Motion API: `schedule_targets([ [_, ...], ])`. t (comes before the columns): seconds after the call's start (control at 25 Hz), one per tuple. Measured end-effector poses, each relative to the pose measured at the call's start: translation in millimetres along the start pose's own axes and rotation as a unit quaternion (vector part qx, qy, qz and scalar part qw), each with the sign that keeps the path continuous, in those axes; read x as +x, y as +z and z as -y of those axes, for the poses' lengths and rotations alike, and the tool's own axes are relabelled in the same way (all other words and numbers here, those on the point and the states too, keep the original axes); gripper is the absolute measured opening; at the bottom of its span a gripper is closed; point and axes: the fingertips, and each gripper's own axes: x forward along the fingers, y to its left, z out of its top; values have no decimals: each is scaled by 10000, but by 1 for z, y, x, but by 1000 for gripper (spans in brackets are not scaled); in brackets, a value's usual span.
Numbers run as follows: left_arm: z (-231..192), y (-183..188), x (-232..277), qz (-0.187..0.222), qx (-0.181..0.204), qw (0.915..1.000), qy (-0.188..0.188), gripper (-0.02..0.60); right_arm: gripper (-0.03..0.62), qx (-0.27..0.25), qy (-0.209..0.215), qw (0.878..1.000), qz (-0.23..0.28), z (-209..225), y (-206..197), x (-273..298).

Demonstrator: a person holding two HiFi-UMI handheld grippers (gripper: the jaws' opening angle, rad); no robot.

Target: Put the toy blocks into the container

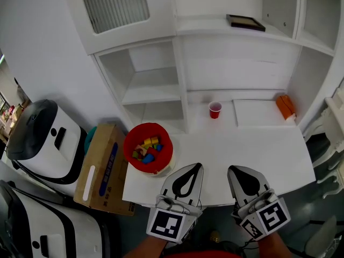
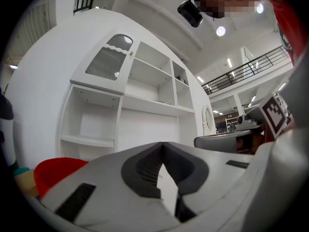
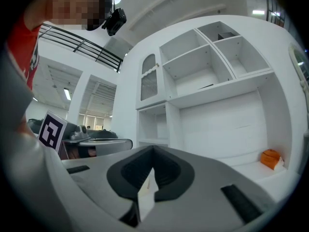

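A red container [image 1: 148, 148] stands on the left end of the white table [image 1: 252, 155], with several coloured toy blocks [image 1: 146, 149] inside it. My left gripper [image 1: 198, 167] hovers over the table's front edge, just right of the container, jaws shut and empty. My right gripper [image 1: 233, 170] is beside it at the same edge, also shut with nothing in it. In the left gripper view the container [image 2: 55, 170] shows as a red shape at lower left, beyond the left gripper [image 2: 162, 145]. The right gripper [image 3: 153, 149] points toward the white shelving.
A red cup [image 1: 215, 109] stands at the back of the table and an orange object [image 1: 286, 107] lies at the back right. White shelving [image 1: 156, 85] rises behind. A cardboard box [image 1: 103, 168] and white appliances [image 1: 45, 141] stand left of the table.
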Motion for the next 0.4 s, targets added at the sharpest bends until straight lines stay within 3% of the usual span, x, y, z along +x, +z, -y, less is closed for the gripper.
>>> schedule_targets([
  [0.4, 0, -1, 0, -38, -57, 10000, 12, 25, 5, 59, 15, 10000, -3, 2, 0, 1],
])
